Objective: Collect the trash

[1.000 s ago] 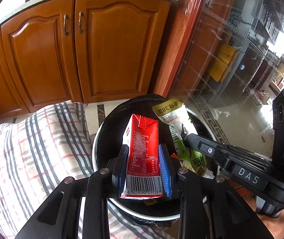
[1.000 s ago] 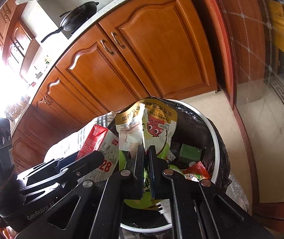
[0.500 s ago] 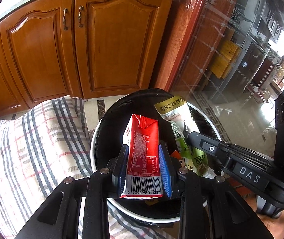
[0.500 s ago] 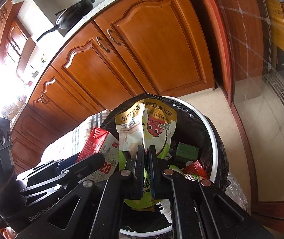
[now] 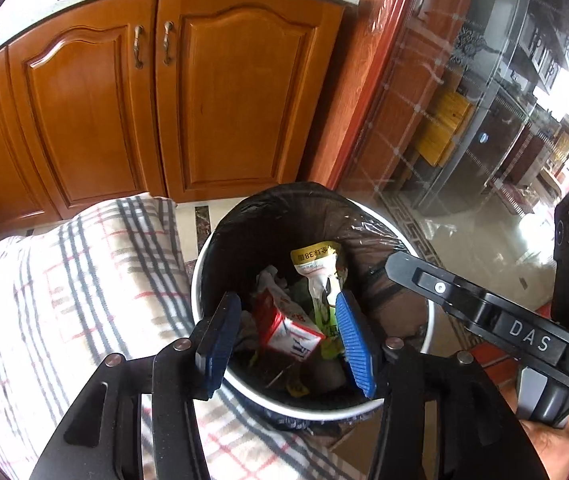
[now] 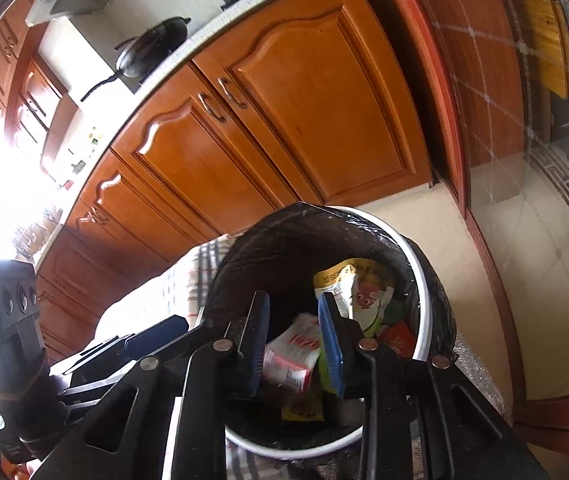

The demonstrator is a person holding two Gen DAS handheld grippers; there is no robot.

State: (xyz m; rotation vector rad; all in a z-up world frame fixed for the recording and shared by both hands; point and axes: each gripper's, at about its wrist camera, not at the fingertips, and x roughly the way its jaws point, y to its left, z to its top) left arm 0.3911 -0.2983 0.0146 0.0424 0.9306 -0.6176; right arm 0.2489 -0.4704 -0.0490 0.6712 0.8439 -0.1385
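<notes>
Since the earlier frames both grips have been released: the red carton (image 5: 284, 326) and the yellow snack bag (image 5: 318, 276) now lie inside the bin (image 5: 424, 276) at frame centre, beneath the spread fingers (image 5: 220, 336) of both grippers. Only in the right view is a pan (image 6: 152, 46) seen, upper left.

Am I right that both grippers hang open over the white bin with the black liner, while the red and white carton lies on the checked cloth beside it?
Not quite: the red and white carton lies inside the white bin with the black liner, as the left wrist view shows. Left gripper and right gripper are indeed open.
</notes>
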